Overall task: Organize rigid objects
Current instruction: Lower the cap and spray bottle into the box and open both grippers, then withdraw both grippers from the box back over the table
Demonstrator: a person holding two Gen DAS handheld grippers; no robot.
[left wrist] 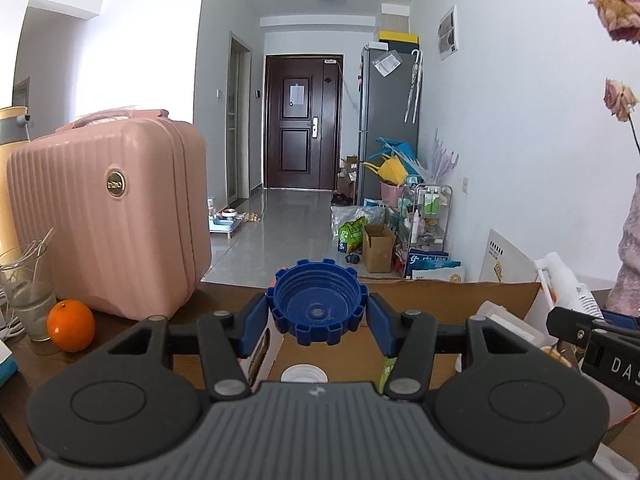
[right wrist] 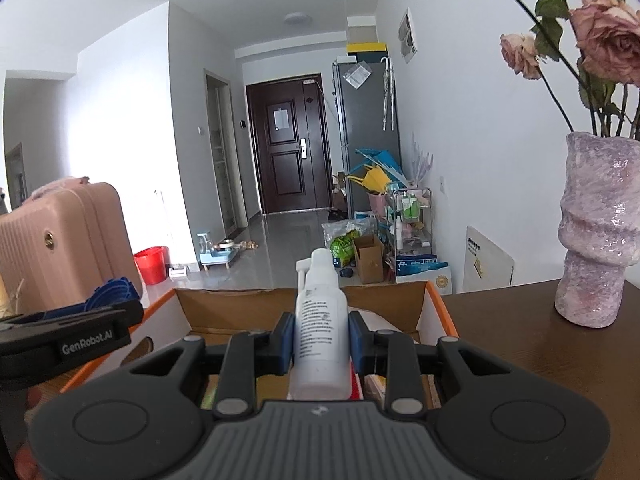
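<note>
Above an open cardboard box (left wrist: 420,294) on a brown table (right wrist: 520,320), the left hand-held gripper (left wrist: 317,312) clamps a blue ribbed bottle cap (left wrist: 317,304) between its blue pads, hollow side facing the camera, while the right hand-held gripper (right wrist: 320,338) grips a white spray bottle (right wrist: 320,320) around its body, nozzle pointing away. A white screw cap (left wrist: 304,374) lies in the box beneath the left one. To the left stand a pink ribbed suitcase (left wrist: 108,216), an orange (left wrist: 71,330) and a glass (left wrist: 28,296); to the right a mottled purple vase (right wrist: 600,232) of dried roses (right wrist: 608,40).
</note>
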